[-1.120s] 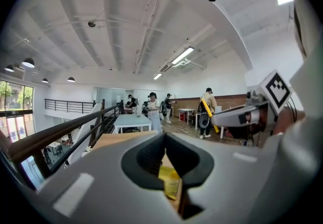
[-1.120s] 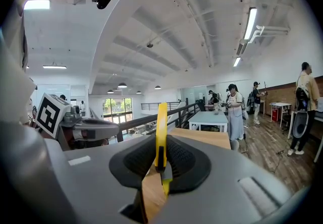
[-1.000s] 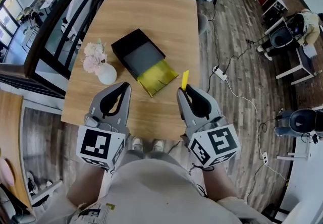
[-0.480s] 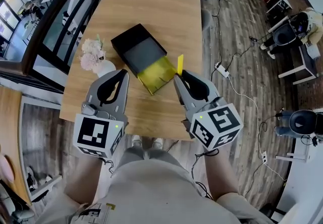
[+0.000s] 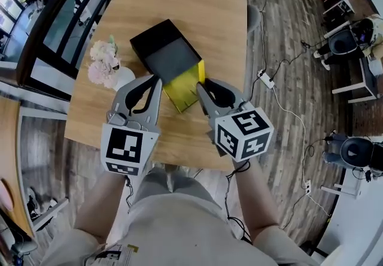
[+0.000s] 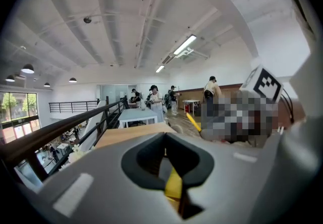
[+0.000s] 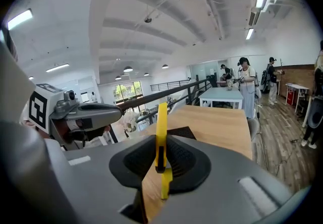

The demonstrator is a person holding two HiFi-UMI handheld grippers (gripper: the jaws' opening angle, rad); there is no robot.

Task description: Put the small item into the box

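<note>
A black box lies open on the wooden table, with its yellow part toward me. My right gripper is shut on a small flat yellow item, held upright above the yellow part's right edge. The right gripper view shows that item clamped between the pads, the box beyond it. My left gripper is shut with nothing in it, its tips just left of the yellow part. In the left gripper view a yellow strip shows through the closed jaws.
A white vase with pale flowers stands left of the box, close to my left gripper. The table's right edge runs beside a floor with cables and a power strip. A railing lies along the left. People stand far off.
Both grippers have moved forward and inward toward the box. The yellow item went from right of the box to over its yellow part.
</note>
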